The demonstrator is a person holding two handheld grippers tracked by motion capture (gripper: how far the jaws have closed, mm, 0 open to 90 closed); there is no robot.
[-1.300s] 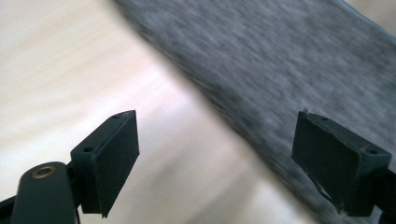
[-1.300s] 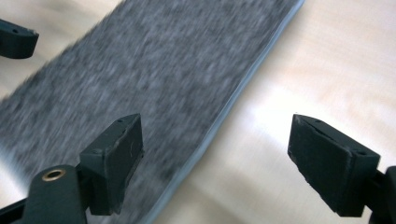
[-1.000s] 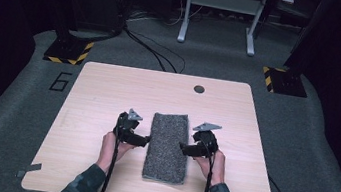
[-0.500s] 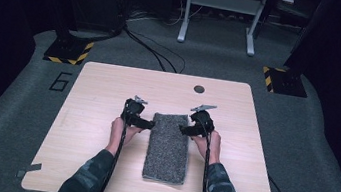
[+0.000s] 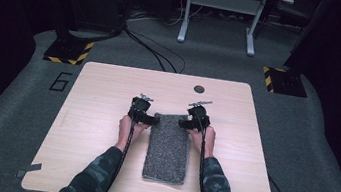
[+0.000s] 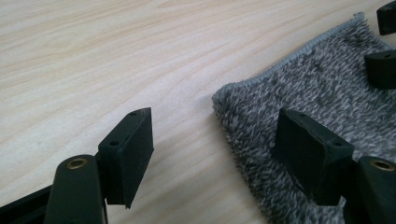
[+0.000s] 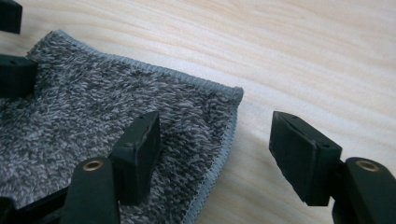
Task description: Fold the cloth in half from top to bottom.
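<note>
A grey, long folded towel (image 5: 167,148) lies on the wooden table (image 5: 102,96). My left gripper (image 5: 152,120) is at its far left corner and my right gripper (image 5: 183,123) at its far right corner. In the left gripper view the left gripper (image 6: 219,156) straddles that corner of the towel (image 6: 327,93), one pad over the pile and one over bare wood. The right gripper (image 7: 222,156) straddles the other corner of the towel (image 7: 93,102) the same way. Both pairs of jaws have just been closing, but the pads stand apart and do not press the cloth.
A small dark round disc (image 5: 199,89) sits near the table's far edge. Beyond the table are two yellow-and-black striped bases (image 5: 68,51) (image 5: 284,81), floor cables (image 5: 150,47) and a white frame (image 5: 220,12). Bare wood flanks the towel on both sides.
Both hands have moved away from the person along the towel's long sides, up to its far corners. The jaws of both grippers stand narrower than before.
</note>
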